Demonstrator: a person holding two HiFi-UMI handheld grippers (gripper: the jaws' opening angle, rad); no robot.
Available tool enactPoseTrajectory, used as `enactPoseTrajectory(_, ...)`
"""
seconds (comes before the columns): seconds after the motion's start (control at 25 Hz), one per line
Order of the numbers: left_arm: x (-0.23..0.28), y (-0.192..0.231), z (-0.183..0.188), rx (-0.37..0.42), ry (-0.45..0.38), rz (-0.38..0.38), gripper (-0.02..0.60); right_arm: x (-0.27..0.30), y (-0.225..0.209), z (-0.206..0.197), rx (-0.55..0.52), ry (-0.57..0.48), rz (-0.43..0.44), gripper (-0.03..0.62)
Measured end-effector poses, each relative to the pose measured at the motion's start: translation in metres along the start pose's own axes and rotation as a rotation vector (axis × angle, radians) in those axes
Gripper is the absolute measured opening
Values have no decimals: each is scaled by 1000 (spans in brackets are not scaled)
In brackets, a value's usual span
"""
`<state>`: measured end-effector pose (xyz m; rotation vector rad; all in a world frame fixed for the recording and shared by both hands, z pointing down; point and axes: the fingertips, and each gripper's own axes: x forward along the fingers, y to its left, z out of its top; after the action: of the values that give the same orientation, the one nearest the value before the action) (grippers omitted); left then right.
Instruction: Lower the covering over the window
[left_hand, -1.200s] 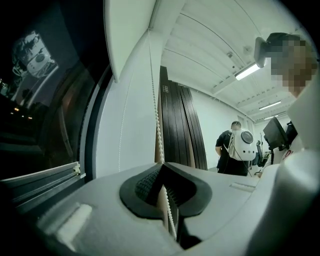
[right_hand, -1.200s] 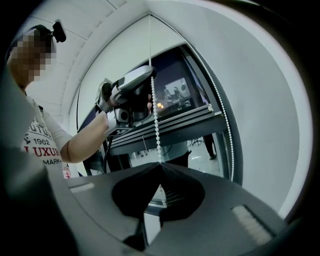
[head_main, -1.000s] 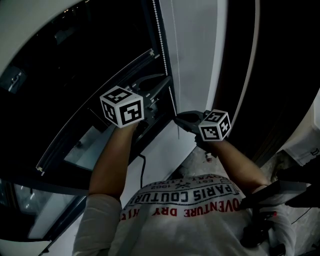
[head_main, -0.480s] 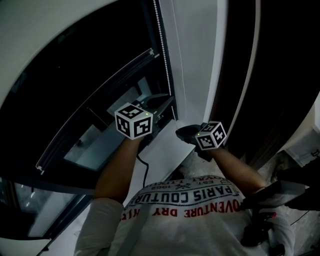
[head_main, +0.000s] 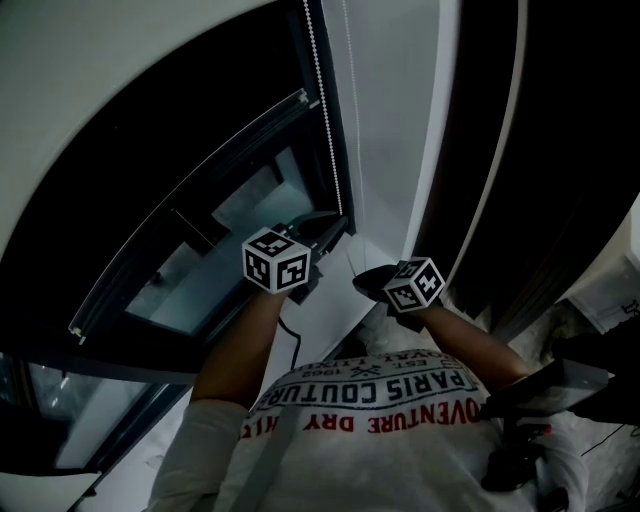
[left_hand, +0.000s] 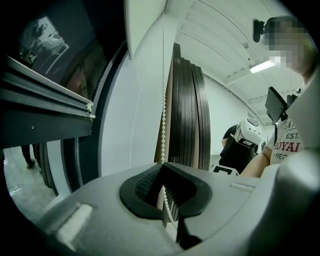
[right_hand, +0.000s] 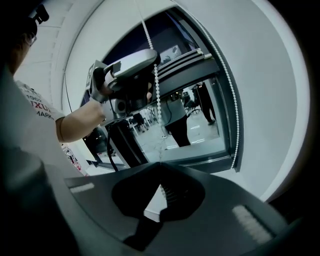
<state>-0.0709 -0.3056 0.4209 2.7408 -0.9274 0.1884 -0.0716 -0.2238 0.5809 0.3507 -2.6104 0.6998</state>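
A dark-framed window (head_main: 235, 245) is seen from above, its dark blind (head_main: 150, 160) drawn part of the way down. The bottom rail (left_hand: 45, 107) is hung across the pane, and clear glass is left bare beneath it. Two handheld grippers are held at the frame's right edge, the left gripper (left_hand: 162, 170) higher and the right gripper (right_hand: 160, 167) just below it. The white bead chain (left_hand: 163, 120) is hung straight down beside the frame. It is clamped between the left gripper's fingers (left_hand: 145, 182), which are closed on it, and is carried on out beneath them. The same strand is led down into the right gripper's fingers (right_hand: 172, 192), likewise pressed shut on it.
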Motion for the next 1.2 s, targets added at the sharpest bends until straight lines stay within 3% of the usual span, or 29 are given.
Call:
enactPoseTrajectory(0.16,-1,0,-4,-15,-9,-3,6,0,-6,-7,25,-9,-5,9)
enactPoseTrajectory(0.36,-2,-2,-4,-8,-11,-9,6,-5,-16,-1,-34,-3,-70,14)
enactPoseTrajectory(0.48,-3,-3,-4,-9,-13,-11,6,-17,-26,14,-54,-21,-100,111)
enactPoseTrajectory(0.72,1,-10,-6,-1,2,-21,6,-74,-36,106,-121,-193,-144,112)
enactPoseTrajectory(0.96,6,-22,-5,15,22,-37,6,-125,16,222,-238,-406,-47,114)
enactPoseTrajectory(1.08,8,-27,-5,19,32,-49,6,-136,41,256,-288,-470,-2,120)
enactPoseTrajectory(1.2,10,-29,-5,40,41,-51,6,-134,48,277,-332,-481,-17,120)
